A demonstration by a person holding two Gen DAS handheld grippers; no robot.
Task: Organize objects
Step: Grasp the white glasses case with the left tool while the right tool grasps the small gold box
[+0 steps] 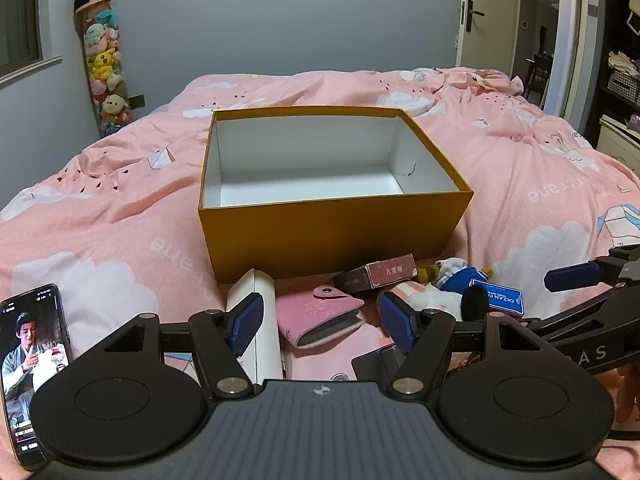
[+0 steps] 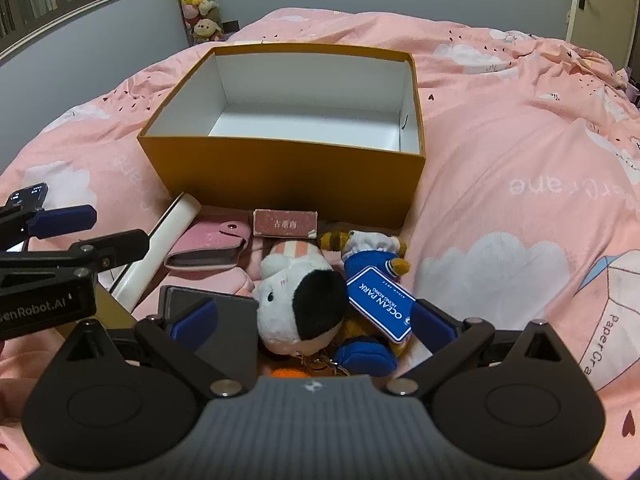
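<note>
An open yellow box (image 1: 332, 236) (image 2: 280, 168) with a white, bare inside stands on the pink bed. In front of it lie a white tube (image 1: 260, 312), a pink wallet (image 1: 320, 320), a small maroon box (image 2: 286, 224), a white plush with a black ear (image 2: 296, 300) and a brown plush in blue (image 2: 368, 260) with a blue tag (image 2: 380, 304). My left gripper (image 1: 322, 322) hovers open over the wallet, its left pad next to the tube. My right gripper (image 2: 314, 322) is wide open around the white plush, with the pads apart from it.
A phone (image 1: 32, 360) with a lit screen lies at the far left on the pink duvet (image 1: 520, 184). A dark flat case (image 2: 224, 316) sits under the right gripper's left finger. Stuffed toys (image 1: 104, 64) hang on the far wall, and a doorway opens at the back right.
</note>
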